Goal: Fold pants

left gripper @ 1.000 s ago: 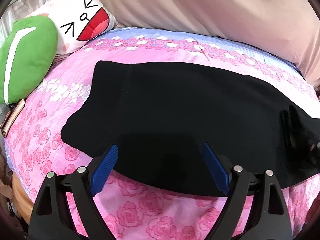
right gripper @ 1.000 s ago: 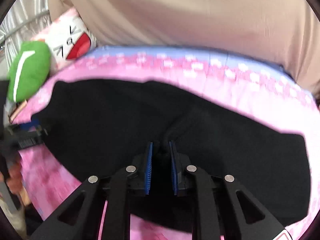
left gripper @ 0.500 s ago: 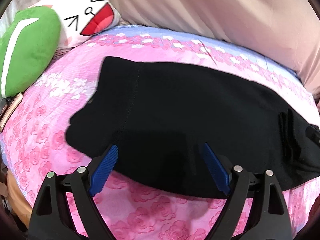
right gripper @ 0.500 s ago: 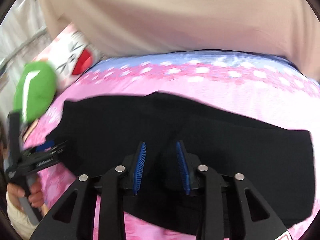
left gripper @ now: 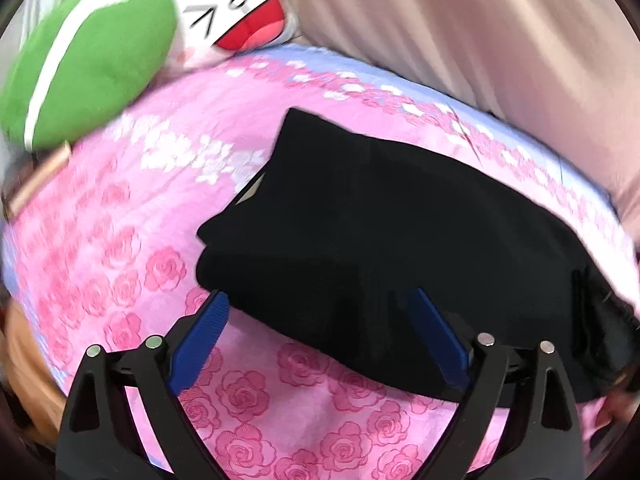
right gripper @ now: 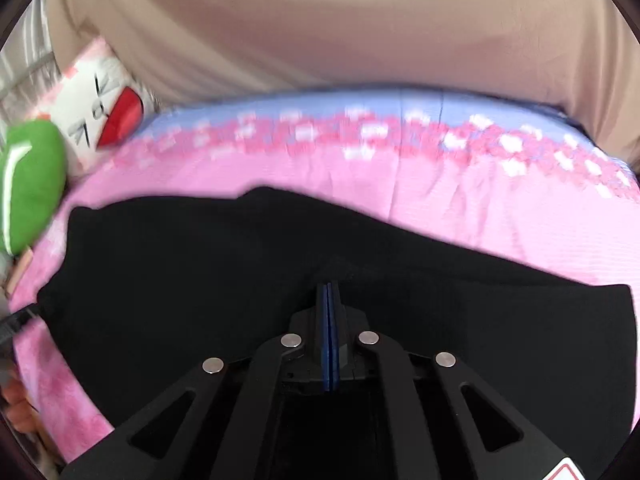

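Motion blur smears the green cushion [left gripper: 84, 60] and bed sheet [right gripper: 360, 136]. Black pants [left gripper: 400, 232] run past the right edge, their far end hidden.

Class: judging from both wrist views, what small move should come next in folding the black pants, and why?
Probably close the left gripper, whose jaws are opening astride the near edge of the black fabric pants. The right gripper is shut, apparently pinching a ridge of cloth, so both could then lift.

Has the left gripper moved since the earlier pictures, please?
Yes. In its own view the green cushion and the pants have slid rightward, so the left gripper, its fingers opening and empty, has shifted left, towards the pants' end.
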`<state>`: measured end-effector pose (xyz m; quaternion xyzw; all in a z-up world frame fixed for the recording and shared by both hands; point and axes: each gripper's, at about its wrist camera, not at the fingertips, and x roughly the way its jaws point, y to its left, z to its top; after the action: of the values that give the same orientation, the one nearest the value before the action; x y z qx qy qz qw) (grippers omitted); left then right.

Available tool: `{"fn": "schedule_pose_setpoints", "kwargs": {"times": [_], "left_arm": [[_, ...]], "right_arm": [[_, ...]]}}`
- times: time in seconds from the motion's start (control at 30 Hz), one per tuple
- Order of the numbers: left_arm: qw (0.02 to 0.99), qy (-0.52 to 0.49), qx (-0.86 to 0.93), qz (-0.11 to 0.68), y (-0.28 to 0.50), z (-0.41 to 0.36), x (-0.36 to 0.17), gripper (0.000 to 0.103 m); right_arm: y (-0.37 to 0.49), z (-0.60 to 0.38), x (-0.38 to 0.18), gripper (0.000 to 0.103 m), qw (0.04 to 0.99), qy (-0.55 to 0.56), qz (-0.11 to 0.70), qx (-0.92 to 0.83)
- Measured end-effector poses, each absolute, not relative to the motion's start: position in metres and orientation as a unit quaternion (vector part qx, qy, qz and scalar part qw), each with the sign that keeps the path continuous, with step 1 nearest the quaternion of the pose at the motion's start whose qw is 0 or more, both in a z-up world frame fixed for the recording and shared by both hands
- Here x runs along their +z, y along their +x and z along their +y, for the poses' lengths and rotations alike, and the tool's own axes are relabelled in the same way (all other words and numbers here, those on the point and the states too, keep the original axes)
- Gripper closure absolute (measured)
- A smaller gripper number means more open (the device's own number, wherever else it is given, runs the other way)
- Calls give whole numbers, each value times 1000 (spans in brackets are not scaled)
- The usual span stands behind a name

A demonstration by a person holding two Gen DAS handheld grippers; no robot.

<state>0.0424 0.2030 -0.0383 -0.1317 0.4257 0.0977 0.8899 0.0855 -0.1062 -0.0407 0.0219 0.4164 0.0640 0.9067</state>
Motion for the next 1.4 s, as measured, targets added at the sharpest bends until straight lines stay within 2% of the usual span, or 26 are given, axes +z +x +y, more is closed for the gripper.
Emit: {"fn": "schedule_pose_setpoints", "kwargs": {"times": [0.13, 0.2, 0.23, 0.27, 0.33, 0.37, 0.43, 0.57, 0.7, 0.77, 0.83, 0.9, 0.97, 1.0, 1.03, 1.1, 1.17, 1.27, 1.4], "left_arm": [[862, -241, 77, 440, 52, 233, -59, 9], [865, -258, 81, 424, 56, 237, -57, 10], [862, -265, 84, 423, 59, 237, -58, 11], [865, -265, 89, 416, 65, 237, -58, 16], [867, -244, 116, 419, 75, 234, -58, 73], [869, -234, 118, 420, 83, 232, -56, 82], [874, -230, 110, 414, 92, 224, -45, 86], [925, -148, 52, 346, 91, 156, 26, 87], [943, -71, -50, 321, 75, 57, 60, 85], [928, -36, -110, 354, 70, 2, 45, 78], [906, 4, -136, 401, 70, -36, 14, 65], [889, 15, -142, 436, 64, -48, -8, 61], [883, -6, -155, 443, 53, -39, -12, 46], [887, -11, -147, 437, 47, -28, -9, 31], [894, -13, -138, 426, 38, -16, -3, 23], [912, -11, -110, 395, 24, 12, 13, 17], [926, -15, -66, 372, 14, 39, 25, 14], [932, -4, 2, 363, 12, 69, 29, 14], [926, 5, 43, 375, 22, 88, 15, 14]], "right_arm": [[60, -117, -28, 94, 913, 58, 399, 70], [43, -129, -20, 69, 915, 83, 388, 77], [36, -133, -17, 66, 916, 86, 384, 75], [27, -138, -15, 65, 919, 86, 379, 70], [15, -147, -12, 58, 920, 87, 377, 65], [10, -152, -11, 53, 920, 90, 376, 59], [-2, -164, -8, 52, 921, 103, 371, 49], [-19, -192, -4, 50, 925, 124, 359, 26], [-27, -216, -6, 46, 925, 152, 349, 8], [-30, -223, -10, 46, 923, 160, 351, 5], [-33, -231, -15, 45, 919, 162, 358, -2], [-35, -238, -19, 45, 917, 162, 365, -11], [-38, -244, -20, 45, 915, 157, 370, -15], [-39, -245, -19, 45, 915, 156, 371, -15], [-39, -246, -17, 45, 915, 157, 371, -11], [-35, -246, -13, 36, 912, 176, 369, 15], [-25, -240, -9, 34, 906, 201, 369, 55], [1, -217, -10, 24, 878, 245, 385, 147], [34, -177, -29, 24, 830, 288, 429, 212]]}}
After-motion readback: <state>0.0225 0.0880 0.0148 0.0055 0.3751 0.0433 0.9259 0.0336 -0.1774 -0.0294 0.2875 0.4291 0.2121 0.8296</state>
